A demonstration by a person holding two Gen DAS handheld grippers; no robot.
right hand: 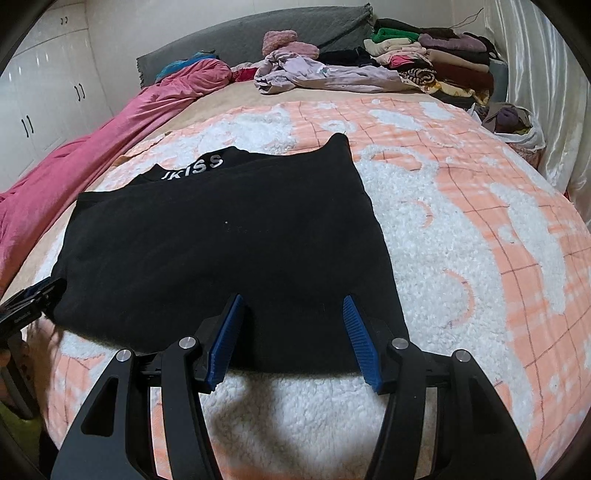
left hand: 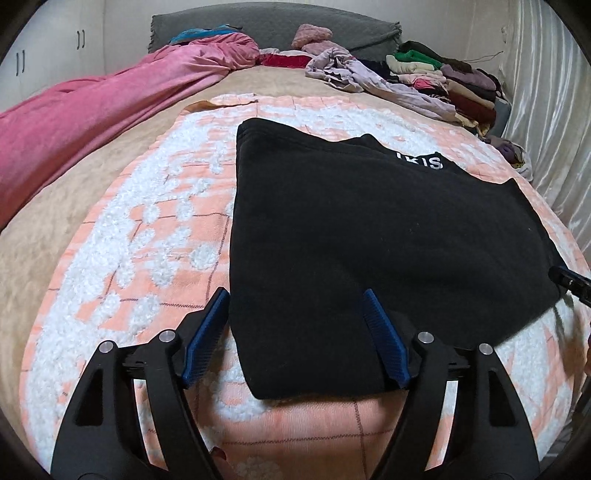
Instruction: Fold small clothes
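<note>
A black garment [left hand: 369, 229] with white lettering near its far edge lies flat and folded on a peach-and-white fluffy blanket [left hand: 147, 229]. My left gripper [left hand: 295, 293] is open over its near left corner; one blue pad [left hand: 205, 332] is beside the cloth's left edge and the other rests above the cloth. In the right wrist view the same garment [right hand: 221, 240] fills the middle. My right gripper [right hand: 293, 298] stands open over its near right edge, with nothing pinched. Each gripper also shows at the edge of the other's view: the right gripper [left hand: 570, 284] and the left gripper [right hand: 33, 299].
A pink blanket [left hand: 92, 122] runs along the bed's left side. A crumpled lilac garment [right hand: 317, 75] and a stack of folded clothes [right hand: 443, 59] sit at the far right. A grey headboard [left hand: 273, 26] is behind, with a shiny curtain [right hand: 546, 92] to the right and white cupboards [right hand: 44, 96] to the left.
</note>
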